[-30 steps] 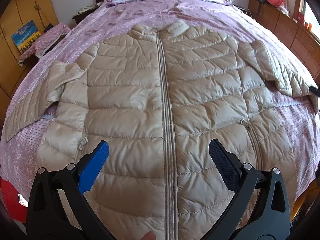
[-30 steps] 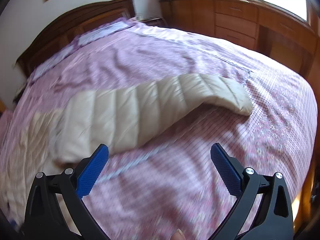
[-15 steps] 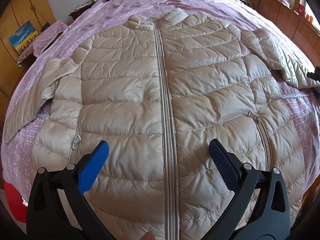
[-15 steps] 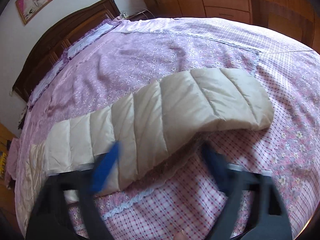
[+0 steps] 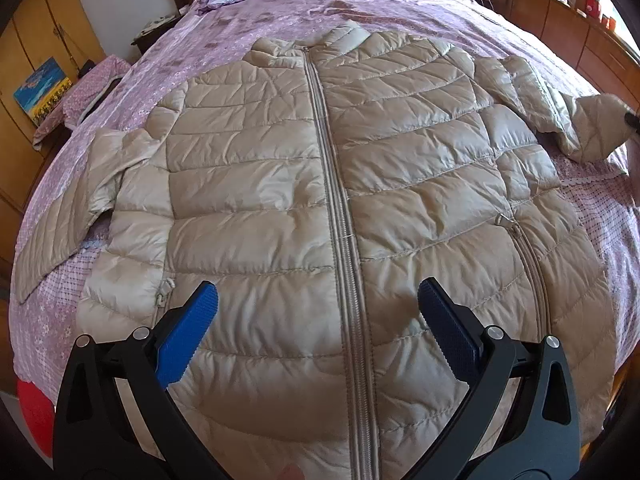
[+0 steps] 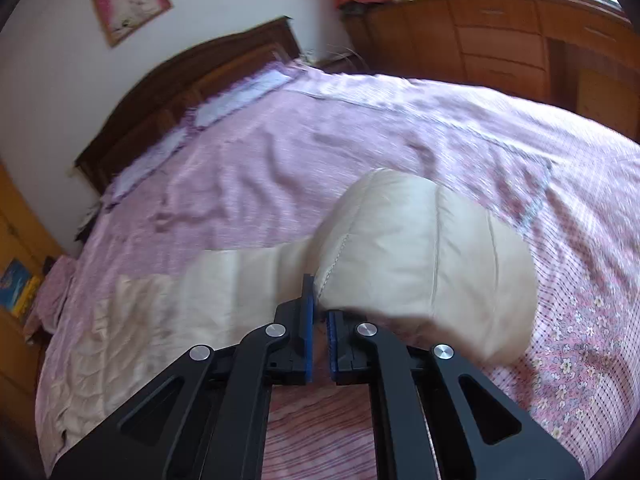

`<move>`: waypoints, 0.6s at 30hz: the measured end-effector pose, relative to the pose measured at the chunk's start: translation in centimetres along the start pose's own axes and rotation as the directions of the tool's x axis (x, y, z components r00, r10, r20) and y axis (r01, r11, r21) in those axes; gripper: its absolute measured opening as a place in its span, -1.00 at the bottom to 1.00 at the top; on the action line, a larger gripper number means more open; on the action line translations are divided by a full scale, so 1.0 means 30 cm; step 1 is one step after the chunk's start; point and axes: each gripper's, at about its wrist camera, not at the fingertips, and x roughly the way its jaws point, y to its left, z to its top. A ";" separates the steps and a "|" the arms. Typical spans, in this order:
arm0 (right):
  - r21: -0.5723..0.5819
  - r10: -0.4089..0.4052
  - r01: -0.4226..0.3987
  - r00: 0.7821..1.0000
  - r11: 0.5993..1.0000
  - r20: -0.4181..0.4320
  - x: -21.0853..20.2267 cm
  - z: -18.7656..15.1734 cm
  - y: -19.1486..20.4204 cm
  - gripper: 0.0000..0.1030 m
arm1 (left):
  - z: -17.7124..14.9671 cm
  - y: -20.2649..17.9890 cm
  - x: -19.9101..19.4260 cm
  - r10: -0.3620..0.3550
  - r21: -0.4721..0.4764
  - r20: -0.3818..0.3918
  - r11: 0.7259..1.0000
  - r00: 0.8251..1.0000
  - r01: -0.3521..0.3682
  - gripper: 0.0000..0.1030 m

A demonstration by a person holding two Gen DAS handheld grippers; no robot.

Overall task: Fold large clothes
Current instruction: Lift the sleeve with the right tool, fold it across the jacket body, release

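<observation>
Sleeve [image 6: 420, 256] lifted | R hand-held gripper [image 6: 319, 320] clamped on it | jacket [image 5: 340, 208] collar twd headboard

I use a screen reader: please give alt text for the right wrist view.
The right gripper is shut on the cuff end of a beige quilted jacket sleeve, lifting it off a pink floral bedspread. A dark wooden headboard and wooden drawers stand behind.

A purple bed cover [image 5: 400, 12] is lying flat. A pink picture [image 6: 132, 2] is hanging on the wall, upper left. Wooden drawers [image 6: 500, 44] are standing upper right.
</observation>
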 end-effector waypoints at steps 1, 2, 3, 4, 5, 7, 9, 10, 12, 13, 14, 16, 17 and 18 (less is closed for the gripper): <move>-0.014 0.016 -0.016 1.000 1.000 0.002 -0.014 0.002 0.023 -0.87 | -0.001 0.007 -0.002 0.000 -0.003 -0.001 1.000 1.000 0.000 0.95; -0.033 0.033 -0.032 0.999 0.999 0.005 -0.029 0.005 0.054 -0.88 | -0.001 0.013 -0.003 0.000 -0.007 -0.001 1.000 1.000 0.000 0.95; -0.049 0.042 -0.042 0.999 0.998 0.008 -0.042 0.005 0.078 -0.88 | -0.001 0.022 -0.007 -0.003 -0.011 0.000 1.000 1.000 0.003 0.95; -0.066 0.053 -0.052 0.999 0.996 0.010 -0.055 0.006 0.108 -0.88 | -0.001 0.030 -0.011 -0.004 -0.014 0.004 1.000 1.000 0.004 0.95; -0.082 0.068 -0.067 0.998 0.994 0.011 -0.069 0.006 0.139 -0.88 | -0.001 0.038 -0.014 -0.003 -0.017 0.008 1.000 1.000 0.003 0.95; -0.109 0.095 -0.093 0.995 0.990 0.011 -0.089 0.006 0.195 -0.89 | 0.000 0.059 -0.021 0.002 -0.023 0.016 1.000 1.000 -0.001 0.95; -0.130 0.117 -0.115 0.993 0.985 0.003 -0.107 0.003 0.247 -0.89 | 0.002 0.077 -0.027 0.004 -0.031 0.022 1.000 1.000 -0.003 0.95; -0.142 0.130 -0.129 0.991 0.981 0.000 -0.116 0.000 0.275 -0.89 | 0.004 0.088 -0.029 0.005 -0.036 0.024 0.999 1.000 -0.004 0.95; -0.172 0.158 -0.156 0.987 0.973 -0.006 -0.135 -0.009 0.333 -0.89 | 0.005 0.112 -0.034 0.008 -0.048 0.029 0.999 1.000 -0.007 0.95; -0.190 0.173 -0.171 0.985 0.967 -0.006 -0.143 -0.012 0.366 -0.89 | 0.006 0.126 -0.036 0.011 -0.055 0.031 0.998 0.999 -0.010 0.95; -0.207 0.190 -0.187 0.982 0.960 -0.008 -0.153 -0.016 0.401 -0.89 | 0.008 0.140 -0.038 0.014 -0.061 0.033 0.998 0.999 -0.012 0.95; -0.227 0.217 -0.215 0.976 0.950 -0.014 -0.168 -0.025 0.454 -0.89 | 0.010 0.165 -0.042 0.017 -0.071 0.037 0.997 0.999 -0.014 0.95; -0.238 0.238 -0.236 0.971 0.942 -0.021 -0.174 -0.028 0.489 -0.89 | 0.011 0.173 -0.042 0.018 -0.075 0.038 0.997 0.999 -0.015 0.95; -0.247 0.252 -0.251 0.967 0.936 -0.027 -0.177 -0.032 0.518 -0.89 | 0.011 0.186 -0.045 0.021 -0.081 0.040 0.997 0.999 -0.018 0.95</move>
